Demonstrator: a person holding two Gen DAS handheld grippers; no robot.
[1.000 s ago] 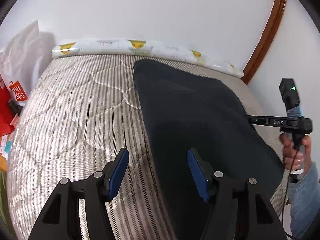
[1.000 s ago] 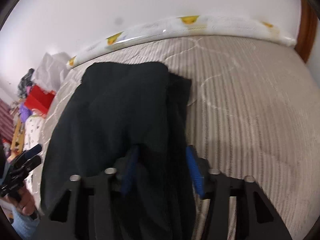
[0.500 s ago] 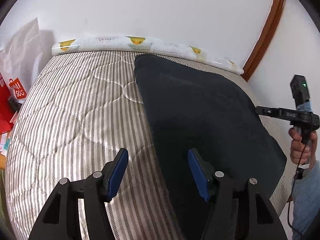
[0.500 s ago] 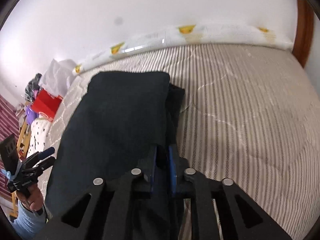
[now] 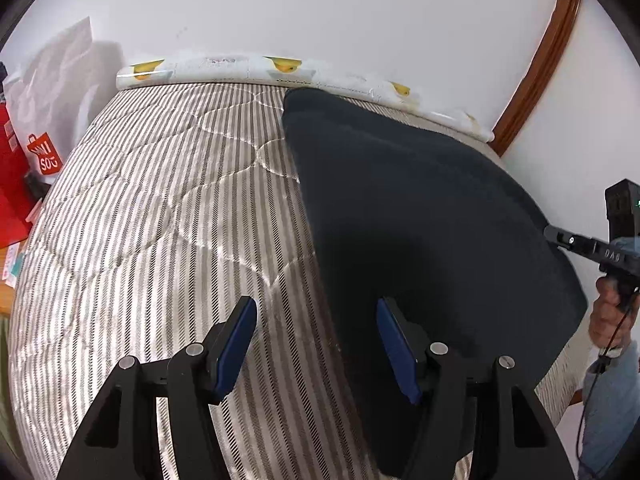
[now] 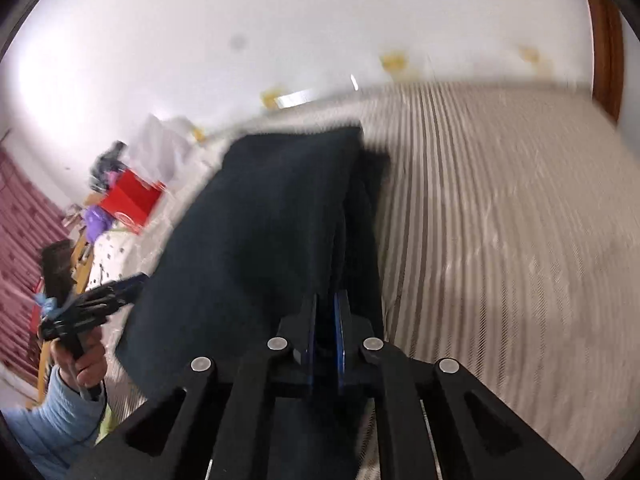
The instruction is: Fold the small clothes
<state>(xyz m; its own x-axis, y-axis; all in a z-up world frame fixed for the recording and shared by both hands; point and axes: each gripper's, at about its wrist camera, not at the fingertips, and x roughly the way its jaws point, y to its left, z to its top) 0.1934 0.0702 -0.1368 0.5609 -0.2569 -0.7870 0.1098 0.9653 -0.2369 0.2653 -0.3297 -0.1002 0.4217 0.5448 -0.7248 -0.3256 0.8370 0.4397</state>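
Clearly the right gripper (image 6: 325,320) pinches the dark garment (image 5: 420,220); the left gripper (image 5: 316,344) gapes, so folds may slip off the mattress (image 5: 160,220) edge

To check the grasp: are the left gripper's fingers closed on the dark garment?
No, the left gripper is open above the dark garment, its edge between unpressed fingers.

White wall (image 5: 320,8), striped mattress (image 5: 160,208), wooden trim (image 5: 536,64)
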